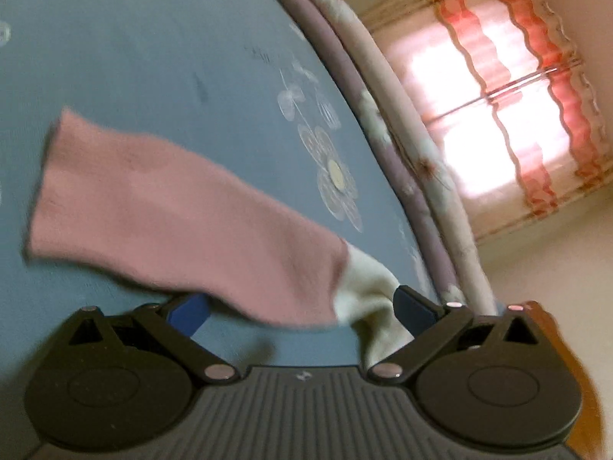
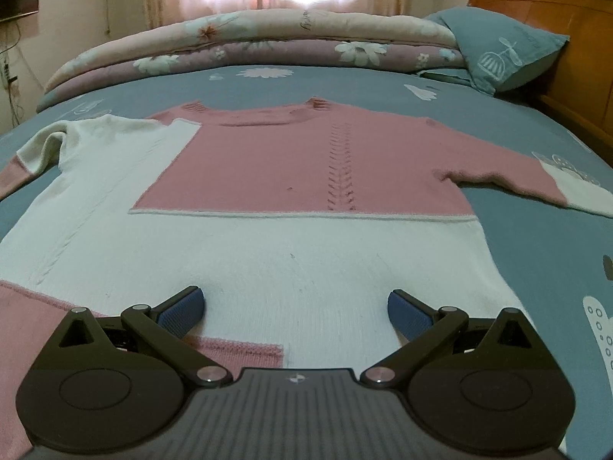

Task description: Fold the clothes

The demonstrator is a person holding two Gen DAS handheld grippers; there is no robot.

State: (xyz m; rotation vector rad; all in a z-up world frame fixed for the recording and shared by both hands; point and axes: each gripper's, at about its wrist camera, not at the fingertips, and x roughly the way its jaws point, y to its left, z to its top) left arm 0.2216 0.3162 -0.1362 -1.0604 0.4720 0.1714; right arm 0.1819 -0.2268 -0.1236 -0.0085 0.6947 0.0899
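The sweater [image 2: 299, 176] is pink and white, lying flat face-up on the bed [image 2: 528, 230] and filling most of the middle of the right wrist view, neck toward the top of the frame, with one sleeve [image 2: 536, 182] stretched out to the right edge. The other sleeve [image 1: 172, 207] shows in the left wrist view, running from the left side down to the bottom centre, pink with a white cuff end. The left gripper [image 1: 302, 308] is wide open around that white part; the cloth drapes across the gap and touches the right pad, but nothing's clamped, so I'd guess it's either lining up for a grab or just let go. The right gripper [image 2: 295, 306] is also spread wide, hovering low over the white hem with nothing in it, probably ready to pin or pinch the bottom edge. A folded quilt [image 2: 245, 46] and pillow [image 2: 502, 50] sit along the top, a curtained window [image 1: 498, 115] behind.
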